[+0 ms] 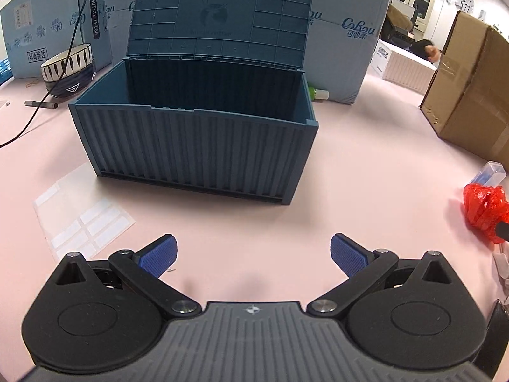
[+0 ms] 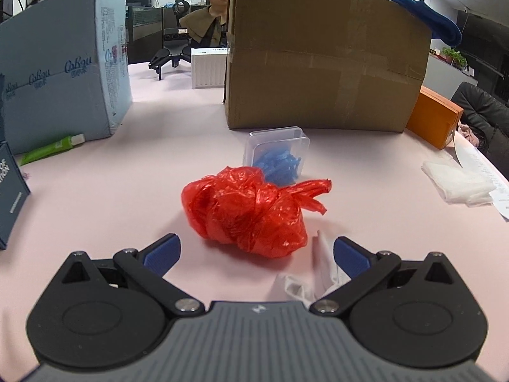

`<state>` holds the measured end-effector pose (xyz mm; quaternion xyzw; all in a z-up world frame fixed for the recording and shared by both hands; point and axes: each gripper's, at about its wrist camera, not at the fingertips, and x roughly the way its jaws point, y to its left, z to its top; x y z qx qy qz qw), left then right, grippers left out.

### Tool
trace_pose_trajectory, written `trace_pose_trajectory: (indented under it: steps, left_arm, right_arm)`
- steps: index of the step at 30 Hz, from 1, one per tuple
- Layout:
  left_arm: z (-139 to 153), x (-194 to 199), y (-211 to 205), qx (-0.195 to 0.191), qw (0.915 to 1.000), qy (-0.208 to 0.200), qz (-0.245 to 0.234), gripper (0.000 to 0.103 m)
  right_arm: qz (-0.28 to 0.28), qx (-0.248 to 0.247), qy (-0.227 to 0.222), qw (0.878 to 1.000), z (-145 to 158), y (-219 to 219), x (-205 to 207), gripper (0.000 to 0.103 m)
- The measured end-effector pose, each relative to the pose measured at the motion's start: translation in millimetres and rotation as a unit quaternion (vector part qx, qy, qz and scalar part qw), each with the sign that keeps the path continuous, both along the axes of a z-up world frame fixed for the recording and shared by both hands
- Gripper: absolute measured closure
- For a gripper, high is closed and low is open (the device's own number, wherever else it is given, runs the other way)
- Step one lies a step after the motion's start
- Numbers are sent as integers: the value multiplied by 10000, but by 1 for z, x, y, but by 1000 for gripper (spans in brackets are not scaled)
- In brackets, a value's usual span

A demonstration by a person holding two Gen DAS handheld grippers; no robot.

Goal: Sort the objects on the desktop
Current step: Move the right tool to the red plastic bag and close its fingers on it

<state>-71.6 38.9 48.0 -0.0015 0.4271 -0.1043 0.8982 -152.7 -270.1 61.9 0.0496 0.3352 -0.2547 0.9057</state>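
Left wrist view: you see the blue storage bin (image 1: 194, 146) at 12 o'clock, lid (image 1: 219, 19) propped up; its floor is hidden from you.
Right wrist view: only here do you see the clear case of blue pieces (image 2: 276, 154), touching the far side of the red plastic bag (image 2: 245, 210).
Left gripper (image 1: 254, 254): you hold it low above the pink table (image 1: 366, 165), jaws spread, nothing between them.
Right gripper (image 2: 257, 256): jaws apart and holding nothing, the bag just ahead at 12 o'clock.
Around: label sheet (image 1: 82, 219) at 9 o'clock of your left gripper; crumpled white paper (image 2: 313, 273) against your right finger; brown carton (image 2: 324, 60) behind the case.
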Motion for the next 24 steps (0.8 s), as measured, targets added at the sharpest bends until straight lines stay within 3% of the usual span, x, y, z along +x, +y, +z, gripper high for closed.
trace_pose_trajectory:
  steps: [7,8,9,10,11,12,15,17,24]
  left_arm:
    - [-1,7,0,51,9999,62,96,0]
    - [-1,7,0,37,9999,70,116,0]
    - [-2,7,2,17,9999,77,140,0]
    - [-2,7,3,-4,9998,89,167,0]
    - [-3,7,4,-27,9997,106,195,0]
    - [-3,8,6,-43,9997,121,221,0]
    - [-5,9,8,-57,9995,147,287,0]
    - [-6,9,9,-46,9994,156,318,0]
    - [-10,10,6,-18,9993,197,315,0]
  right_arm:
    - [165,75,49,9998,-9,-10,18,0]
    - [150,121,10,9998,-10,-12,20,4]
    - [162,167,16,9997,-12,-13,21,10]
    - [174,212,22,9996,-13,-15,22,31]
    - [171,243,67,9995,-15,-16,23,43]
    - [168,273,112,9994,-17,-17,24,43]
    - [126,259,165,9994,-20,-16,23,60]
    - [89,306,136,9994,-20,-16,21,94]
    - [358,689,-160,9969,-11,-9,12,97]
